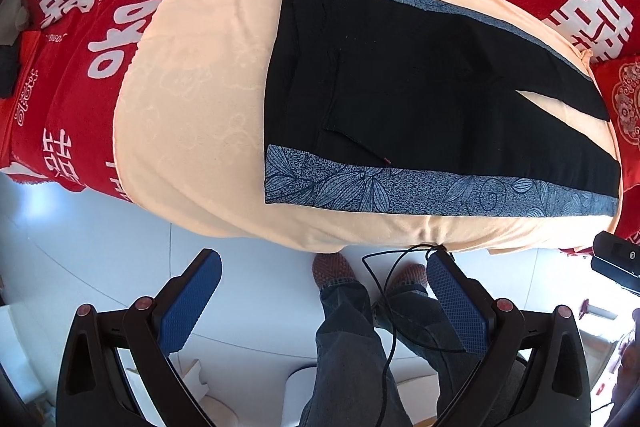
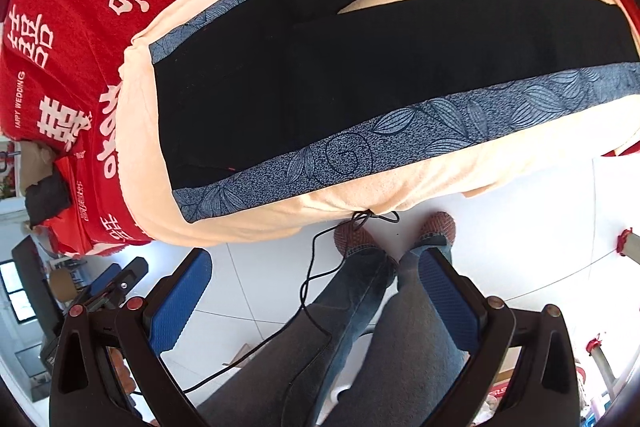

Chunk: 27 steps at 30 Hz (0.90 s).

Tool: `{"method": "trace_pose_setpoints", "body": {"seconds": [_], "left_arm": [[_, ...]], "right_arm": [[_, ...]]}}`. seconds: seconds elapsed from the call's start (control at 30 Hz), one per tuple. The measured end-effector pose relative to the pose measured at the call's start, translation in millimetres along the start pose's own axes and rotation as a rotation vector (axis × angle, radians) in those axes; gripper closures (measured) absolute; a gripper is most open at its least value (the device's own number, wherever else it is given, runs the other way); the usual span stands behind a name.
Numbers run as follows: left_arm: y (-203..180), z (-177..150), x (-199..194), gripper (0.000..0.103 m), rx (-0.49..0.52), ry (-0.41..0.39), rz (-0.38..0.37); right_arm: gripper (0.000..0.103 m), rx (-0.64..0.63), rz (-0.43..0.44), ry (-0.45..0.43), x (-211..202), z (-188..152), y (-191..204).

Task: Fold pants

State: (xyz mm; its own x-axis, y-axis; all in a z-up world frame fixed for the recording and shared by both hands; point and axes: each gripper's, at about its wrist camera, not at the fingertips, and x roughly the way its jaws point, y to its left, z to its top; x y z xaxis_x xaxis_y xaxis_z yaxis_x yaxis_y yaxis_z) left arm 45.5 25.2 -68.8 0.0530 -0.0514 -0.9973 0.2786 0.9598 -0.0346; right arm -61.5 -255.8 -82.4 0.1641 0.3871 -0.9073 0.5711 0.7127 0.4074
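Nearest the cameras, both tools hang over the white tiled floor (image 1: 100,247), above the person's jeans (image 2: 360,307) and reddish woven shoes (image 1: 334,267), with a thin black cable (image 2: 316,267) trailing between. The left gripper (image 1: 322,297) has its blue textured pads (image 1: 190,303) spread wide with nothing between them. The right gripper (image 2: 316,295) is likewise wide apart and empty.

Just beyond, the pair of black pants with blue leaf-patterned side bands (image 1: 420,79) lies flat on a peach-coloured blanket (image 1: 188,99), which covers a bed spread with a red cloth printed with white characters (image 2: 60,7). The near patterned band (image 2: 400,135) runs along the bed's edge, closest to both grippers. The waist end sits to the left, and the two legs split apart towards the right, showing a wedge of peach between them.

The fabric looks thin, soft and light, so it should drape and slide rather than hold shape. A pinch on the near band's edge, one tool near the waist corner and one further along the leg, seems the sensible hold for carrying that side over the far one. The leg hems run out of sight at the frame's edge, so their exact lie is uncertain.
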Motion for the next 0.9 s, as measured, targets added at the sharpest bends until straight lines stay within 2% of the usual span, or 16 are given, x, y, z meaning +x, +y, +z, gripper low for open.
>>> {"method": "trace_pose_setpoints", "body": {"seconds": [0.07,0.13,0.27,0.33,0.37,0.4,0.5,0.67,0.8,0.9], "left_arm": [[-1.2,3.9,13.2,0.000,-0.007,0.005,-0.006],[-2.4,8.6,29.9,0.000,-0.022,0.009,-0.022],[-1.8,15.2,64.3,0.000,-0.072,0.009,-0.070],[0.5,15.9,82.0,0.000,-0.102,0.003,-0.107],[2.0,16.0,89.2,0.000,-0.117,0.001,-0.122],[3.8,15.1,95.7,0.000,-0.131,-0.001,-0.143],[7.5,10.7,111.2,0.000,-0.159,-0.013,-0.214],[7.2,5.2,134.6,0.000,-0.154,-0.003,-0.304],[3.8,6.4,147.7,0.000,-0.155,0.017,-0.378],[2.9,7.9,158.4,0.000,-0.185,0.037,-0.510]], "right_arm": [[0.000,0.012,0.030,0.009,13.2,4.8,-6.2],[0.000,0.040,0.101,0.018,30.4,10.2,-13.9],[0.000,0.113,0.339,0.067,80.3,21.7,-27.4],[0.012,0.125,0.446,0.102,108.7,24.8,-28.3],[0.030,0.128,0.467,0.117,121.7,25.3,-28.7],[0.041,0.131,0.497,0.136,135.4,25.6,-29.1],[0.042,0.123,0.554,0.150,166.3,23.8,-32.5],[0.042,0.150,0.618,0.122,194.1,27.4,-44.7],[0.042,0.126,0.730,0.064,180.2,42.8,-33.2],[0.042,0.096,0.804,0.034,158.8,52.2,-18.5]]}}
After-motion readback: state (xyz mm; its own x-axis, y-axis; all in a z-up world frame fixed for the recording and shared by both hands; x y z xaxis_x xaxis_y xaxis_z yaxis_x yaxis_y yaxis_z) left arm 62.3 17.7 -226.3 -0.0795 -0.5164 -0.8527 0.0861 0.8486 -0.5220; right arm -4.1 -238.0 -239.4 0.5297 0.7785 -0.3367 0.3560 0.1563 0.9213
